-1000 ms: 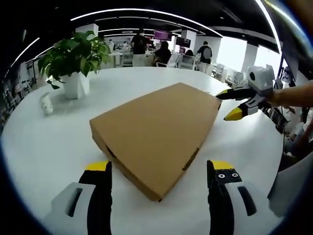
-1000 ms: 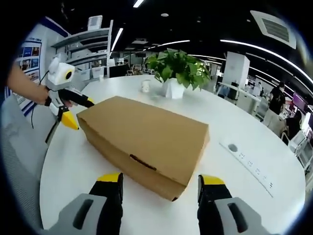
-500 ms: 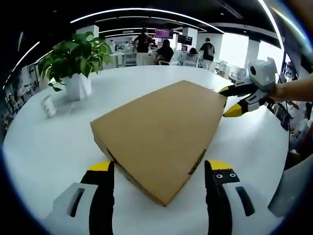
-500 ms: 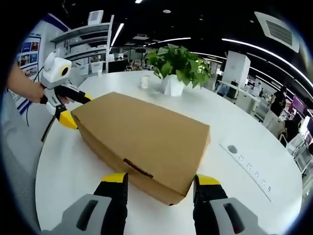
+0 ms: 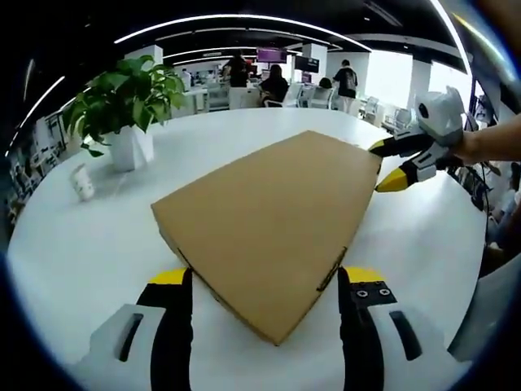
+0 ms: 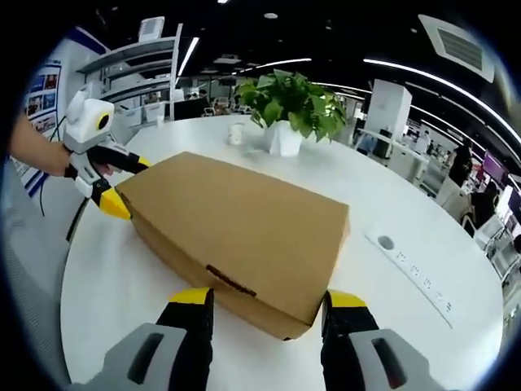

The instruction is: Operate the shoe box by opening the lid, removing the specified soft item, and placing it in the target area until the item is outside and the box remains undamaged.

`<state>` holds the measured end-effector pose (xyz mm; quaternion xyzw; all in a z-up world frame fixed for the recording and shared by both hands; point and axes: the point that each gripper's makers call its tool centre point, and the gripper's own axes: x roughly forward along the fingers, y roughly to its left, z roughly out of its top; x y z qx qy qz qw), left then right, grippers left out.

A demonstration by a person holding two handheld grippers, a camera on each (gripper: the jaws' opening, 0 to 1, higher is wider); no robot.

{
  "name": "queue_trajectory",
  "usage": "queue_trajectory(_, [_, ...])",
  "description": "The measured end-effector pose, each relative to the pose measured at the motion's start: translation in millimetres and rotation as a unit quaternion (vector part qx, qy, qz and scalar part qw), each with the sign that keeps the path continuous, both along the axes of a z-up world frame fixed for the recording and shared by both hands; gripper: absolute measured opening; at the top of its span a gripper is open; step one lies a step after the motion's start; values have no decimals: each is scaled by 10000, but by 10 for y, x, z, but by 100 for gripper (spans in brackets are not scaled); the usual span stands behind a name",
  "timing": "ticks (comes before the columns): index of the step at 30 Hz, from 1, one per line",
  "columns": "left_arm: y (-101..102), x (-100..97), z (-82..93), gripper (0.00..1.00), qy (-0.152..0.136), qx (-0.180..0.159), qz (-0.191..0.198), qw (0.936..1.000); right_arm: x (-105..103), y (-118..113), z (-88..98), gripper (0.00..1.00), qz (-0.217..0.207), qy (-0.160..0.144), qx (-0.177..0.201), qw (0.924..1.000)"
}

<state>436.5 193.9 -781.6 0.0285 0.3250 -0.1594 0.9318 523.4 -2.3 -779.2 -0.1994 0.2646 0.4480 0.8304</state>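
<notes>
The closed shoe box [image 6: 236, 228] hides its contents between both open hand-held grippers.

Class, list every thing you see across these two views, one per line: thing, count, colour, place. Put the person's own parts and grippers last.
Shoe box: one, brown cardboard, lid shut, middle of the table.
Table: one, white, round, under the box.
Potted plant: one, green leaves in a white pot, far side of the table.
Cup: one, small, white, on the table near the plant.
Socket strip: one, white, set into the table top.
Shelving: one, pale, in the background of the right gripper view.
People: several, dark clothes, far back in the office.
Hand: one, holding the left gripper.
Left gripper: one, grey, black and yellow, jaws open at a box corner.
Right gripper: one, same colours, jaws open at the opposite corner.
</notes>
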Motion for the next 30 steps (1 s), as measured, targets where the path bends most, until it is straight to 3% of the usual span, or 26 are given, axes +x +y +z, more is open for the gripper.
queue_trajectory(10, [35, 12, -24, 74, 81, 58, -177, 9998, -79, -8, -3, 50, -219, 89, -5, 9997])
queue_trajectory(30, [61, -74, -58, 70, 369, 66, -705, 9968, -432, -68, 3, 49, -903, 163, 135, 9957])
